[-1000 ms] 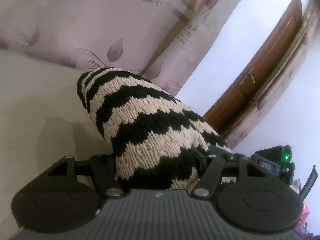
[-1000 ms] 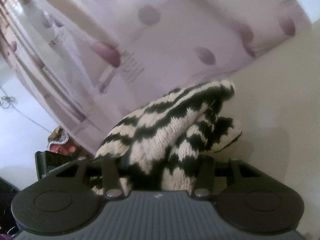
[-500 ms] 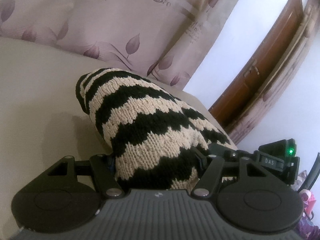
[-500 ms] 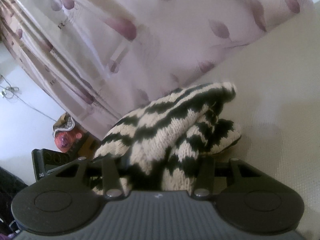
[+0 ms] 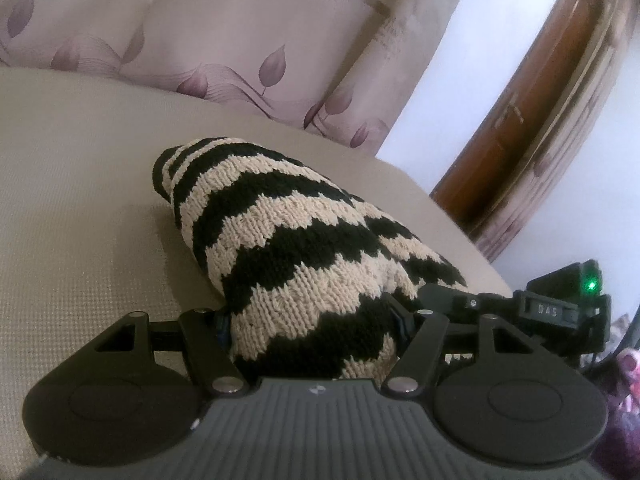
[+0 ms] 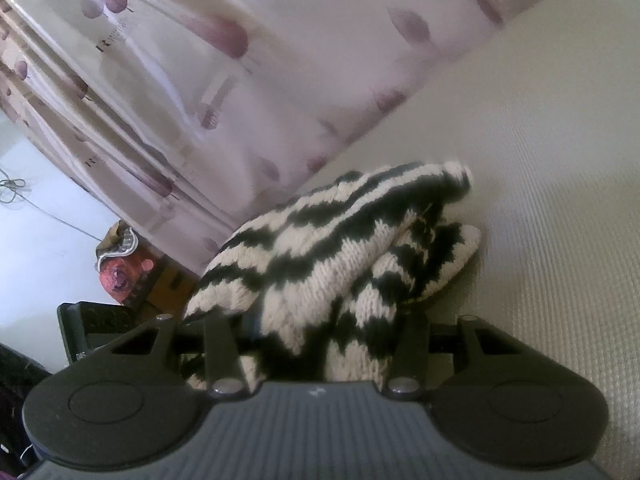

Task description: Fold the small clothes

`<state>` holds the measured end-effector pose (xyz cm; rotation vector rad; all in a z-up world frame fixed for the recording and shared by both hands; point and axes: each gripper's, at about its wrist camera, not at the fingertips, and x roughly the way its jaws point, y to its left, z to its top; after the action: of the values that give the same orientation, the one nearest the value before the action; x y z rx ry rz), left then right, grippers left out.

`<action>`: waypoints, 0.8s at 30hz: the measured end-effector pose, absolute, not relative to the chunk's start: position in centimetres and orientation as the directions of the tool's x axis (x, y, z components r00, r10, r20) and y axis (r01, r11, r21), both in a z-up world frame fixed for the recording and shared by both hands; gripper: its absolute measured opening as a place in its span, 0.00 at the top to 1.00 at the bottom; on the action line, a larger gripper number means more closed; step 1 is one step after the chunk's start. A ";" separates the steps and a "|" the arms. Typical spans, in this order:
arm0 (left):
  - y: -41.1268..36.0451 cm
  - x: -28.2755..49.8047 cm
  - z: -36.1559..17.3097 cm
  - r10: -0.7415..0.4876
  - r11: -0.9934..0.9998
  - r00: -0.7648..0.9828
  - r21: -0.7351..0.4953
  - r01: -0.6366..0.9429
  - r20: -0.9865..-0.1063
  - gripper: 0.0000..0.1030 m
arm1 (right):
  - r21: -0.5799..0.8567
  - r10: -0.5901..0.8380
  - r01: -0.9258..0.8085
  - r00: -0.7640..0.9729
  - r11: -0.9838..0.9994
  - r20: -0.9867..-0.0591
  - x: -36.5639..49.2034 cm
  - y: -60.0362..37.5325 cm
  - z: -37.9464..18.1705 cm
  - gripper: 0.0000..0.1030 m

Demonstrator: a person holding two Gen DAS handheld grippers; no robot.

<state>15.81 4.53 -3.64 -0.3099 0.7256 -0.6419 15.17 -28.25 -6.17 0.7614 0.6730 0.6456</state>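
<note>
A knitted garment with black and cream zigzag stripes (image 5: pixel 280 232) is bunched up just over the beige textured surface (image 5: pixel 80 208). My left gripper (image 5: pixel 312 320) is shut on its near end, and the wool bulges over the fingers and hides them. In the right wrist view the same knitted garment (image 6: pixel 320 248) is doubled over in thick folds, and my right gripper (image 6: pixel 320 332) is shut on it. The far end of the garment rests on or just above the surface (image 6: pixel 540 200). Each gripper shows at the edge of the other's view, the right gripper (image 5: pixel 552 308) and the left gripper (image 6: pixel 92 328).
A pale curtain with purple leaf print (image 5: pixel 200 40) hangs behind the surface. A brown wooden door (image 5: pixel 540 112) stands at the right beside a white wall. A red and pink bundle (image 6: pixel 120 276) lies on the floor past the surface's edge.
Both grippers have sunk toward the beige surface with the garment still held. The curtain has slid up in both views and more of the surface shows. Neither grip has changed.
</note>
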 end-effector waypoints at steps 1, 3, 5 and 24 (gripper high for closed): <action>4.5 15.7 -3.8 -0.636 0.771 0.572 -0.465 0.435 -0.519 0.35 | 0.780 0.726 -0.272 0.614 0.564 -0.310 15.1 -28.2 -6.4 0.54; 4.3 15.6 -4.1 -0.626 0.779 0.576 -0.451 0.436 -0.525 0.34 | 0.770 0.720 -0.272 0.613 0.578 -0.324 15.0 -28.2 -6.6 0.54; 4.2 15.5 -4.3 -0.616 0.788 0.585 -0.437 0.434 -0.528 0.33 | 0.745 0.708 -0.279 0.615 0.606 -0.346 14.8 -28.0 -6.7 0.54; 0.5 11.5 -4.2 -0.342 0.934 0.802 -0.087 0.346 -0.490 0.02 | 0.573 0.585 -0.297 0.693 0.764 -0.422 12.8 -26.6 -6.3 0.37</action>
<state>11.51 0.46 -4.22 0.0072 0.5235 -0.3689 12.84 -26.55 -6.27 0.4934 0.6307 0.5152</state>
